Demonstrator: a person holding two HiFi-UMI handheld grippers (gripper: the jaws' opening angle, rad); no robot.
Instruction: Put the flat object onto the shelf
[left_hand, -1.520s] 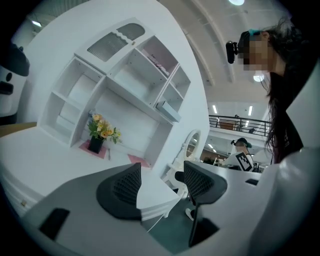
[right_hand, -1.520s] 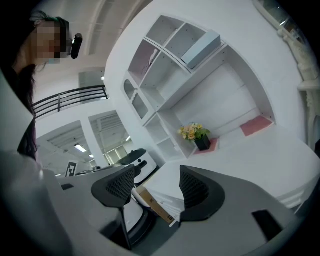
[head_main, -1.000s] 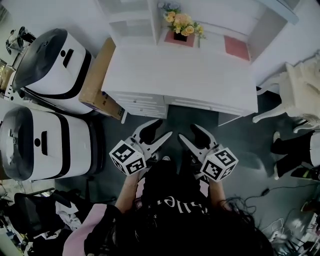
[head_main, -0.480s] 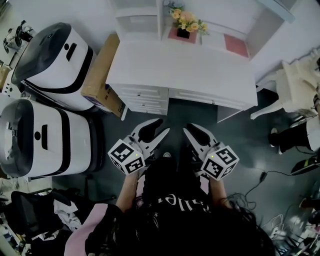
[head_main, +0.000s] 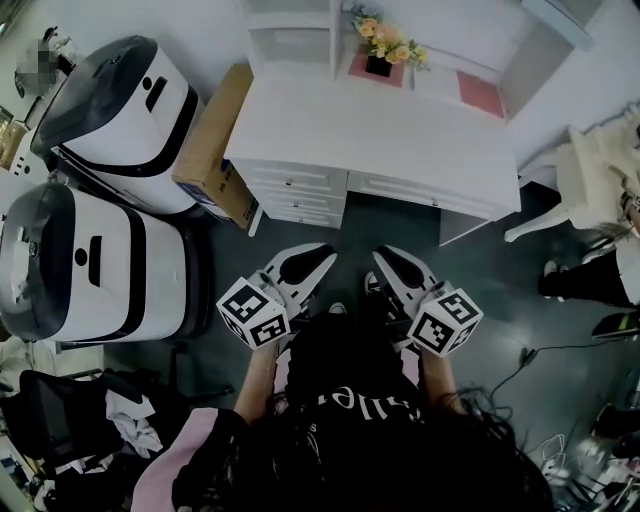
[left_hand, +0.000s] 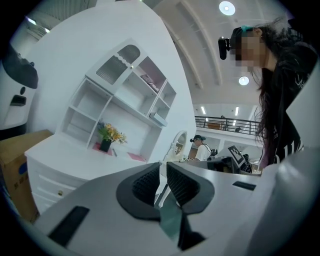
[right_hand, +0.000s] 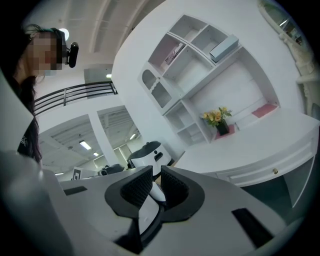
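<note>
A pink flat object (head_main: 481, 94) lies on the right of the white desk (head_main: 380, 140), and shows in the right gripper view as the pink flat object (right_hand: 265, 110). A second pink mat (head_main: 372, 68) sits under a flower pot (head_main: 385, 45). The shelf unit (head_main: 290, 40) rises at the desk's back, with open compartments (right_hand: 200, 65). Both grippers hover over the dark floor in front of the desk, short of its drawers. My left gripper (head_main: 322, 253) (left_hand: 162, 167) is shut with nothing between its pads. My right gripper (head_main: 385, 255) (right_hand: 156, 176) is shut and empty too.
Two large white-and-black machines (head_main: 110, 110) (head_main: 80, 270) stand to the left, with a cardboard box (head_main: 215, 150) against the desk's left side. A white chair (head_main: 590, 170) and another person's legs (head_main: 585, 280) are at the right. Cables (head_main: 530, 380) lie on the floor.
The jaws of both grippers have gone from spread apart to drawn together. The grippers stay in about the same place before the desk.
</note>
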